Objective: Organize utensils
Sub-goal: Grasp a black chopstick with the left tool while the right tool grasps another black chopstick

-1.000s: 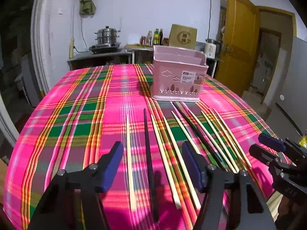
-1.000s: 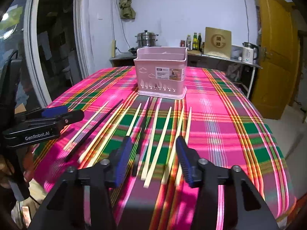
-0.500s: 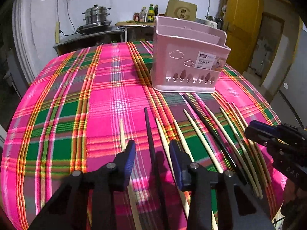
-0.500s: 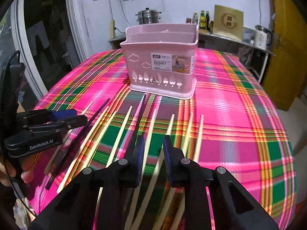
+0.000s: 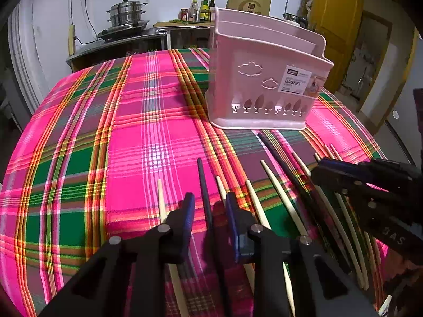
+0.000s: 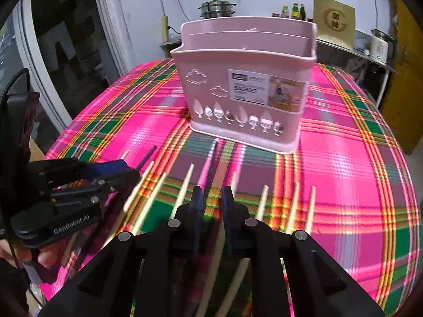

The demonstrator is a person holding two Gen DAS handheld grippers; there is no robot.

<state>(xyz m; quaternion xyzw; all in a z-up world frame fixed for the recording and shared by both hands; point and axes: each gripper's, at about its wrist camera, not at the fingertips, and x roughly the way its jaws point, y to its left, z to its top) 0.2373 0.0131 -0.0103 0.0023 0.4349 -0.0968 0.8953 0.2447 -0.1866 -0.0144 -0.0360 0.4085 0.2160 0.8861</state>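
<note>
Several pale wooden and black chopsticks lie in a row on the plaid tablecloth (image 5: 148, 121) in front of a pink utensil basket (image 5: 264, 84), also in the right wrist view (image 6: 246, 84). My left gripper (image 5: 208, 206) straddles a black chopstick (image 5: 202, 182), jaws narrowed around it with small gaps. My right gripper (image 6: 211, 198) straddles another black chopstick (image 6: 212, 161), jaws nearly shut on it. Each gripper shows in the other's view: the right one (image 5: 325, 171), the left one (image 6: 127, 171).
The table is round with edges dropping off left and right. Behind it stand a counter with a steel steamer pot (image 5: 127, 13), bottles (image 5: 203, 10) and a cardboard box (image 6: 334, 18). A yellow door (image 5: 333, 26) is at the right.
Both grippers have moved forward and down over the chopsticks and their jaws have narrowed from wide open, each around a black chopstick. The basket looms closer.
</note>
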